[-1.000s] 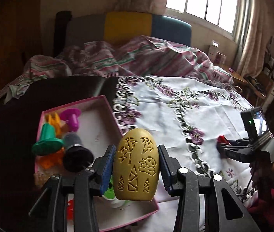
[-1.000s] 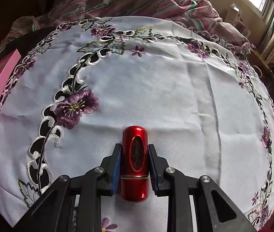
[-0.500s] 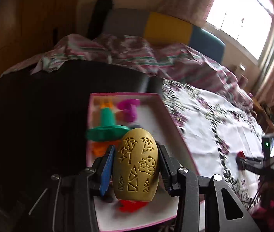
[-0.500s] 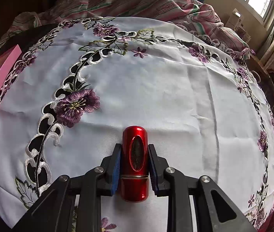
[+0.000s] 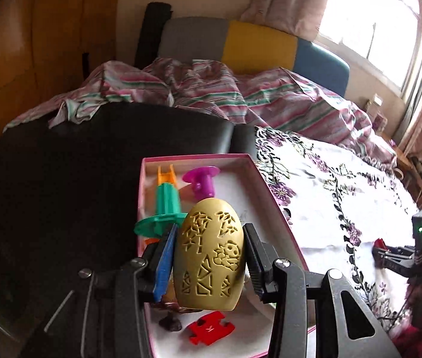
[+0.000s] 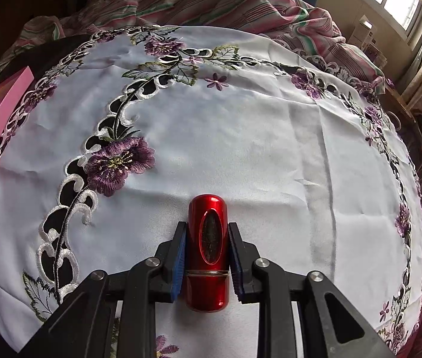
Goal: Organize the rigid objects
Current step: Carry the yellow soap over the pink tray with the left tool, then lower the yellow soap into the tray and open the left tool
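Left wrist view: the left tongs (image 5: pixel 209 261) clamp a gold patterned egg (image 5: pixel 209 255) above the pink box (image 5: pixel 273 205), which holds a green spool (image 5: pixel 164 208) and red puzzle piece (image 5: pixel 209 328). Right wrist view: the right tongs (image 6: pixel 208 258) grip a red capsule (image 6: pixel 208 252) over the embroidered white tablecloth (image 6: pixel 240 137).

Glossy red capsule (image 6: pixel 208 253), embroidered cloth (image 6: pixel 240 137)
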Demonstrator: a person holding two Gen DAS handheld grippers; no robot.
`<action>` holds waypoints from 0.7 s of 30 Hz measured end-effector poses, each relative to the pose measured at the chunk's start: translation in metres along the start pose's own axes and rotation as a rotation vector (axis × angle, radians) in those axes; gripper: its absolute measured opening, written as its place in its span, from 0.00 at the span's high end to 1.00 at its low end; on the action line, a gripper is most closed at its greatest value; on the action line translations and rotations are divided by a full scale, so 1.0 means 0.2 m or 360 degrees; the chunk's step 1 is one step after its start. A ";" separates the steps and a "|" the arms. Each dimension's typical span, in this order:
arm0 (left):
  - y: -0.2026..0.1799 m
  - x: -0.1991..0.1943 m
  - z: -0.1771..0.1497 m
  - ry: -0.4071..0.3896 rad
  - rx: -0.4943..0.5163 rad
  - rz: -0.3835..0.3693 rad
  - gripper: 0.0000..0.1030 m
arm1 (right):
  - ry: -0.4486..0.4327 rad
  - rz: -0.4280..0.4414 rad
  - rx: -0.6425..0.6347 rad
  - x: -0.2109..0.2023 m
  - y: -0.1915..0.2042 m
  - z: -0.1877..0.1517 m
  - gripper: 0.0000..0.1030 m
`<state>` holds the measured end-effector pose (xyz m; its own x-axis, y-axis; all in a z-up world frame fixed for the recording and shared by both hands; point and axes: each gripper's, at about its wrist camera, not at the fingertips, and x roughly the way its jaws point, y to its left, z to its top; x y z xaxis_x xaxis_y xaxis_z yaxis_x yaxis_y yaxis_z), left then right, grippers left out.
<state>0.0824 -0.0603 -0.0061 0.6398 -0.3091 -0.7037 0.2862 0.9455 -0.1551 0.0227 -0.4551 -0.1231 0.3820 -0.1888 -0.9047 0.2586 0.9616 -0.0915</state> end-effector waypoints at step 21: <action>-0.33 0.24 0.08 0.0065 0.0220 0.0014 0.57 | 0.0001 0.0000 -0.0005 0.00 0.00 0.00 0.76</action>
<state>0.1055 -0.1388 -0.0187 0.6142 -0.2935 -0.7325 0.3779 0.9243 -0.0535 0.0235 -0.4544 -0.1231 0.3816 -0.1890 -0.9048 0.2561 0.9622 -0.0930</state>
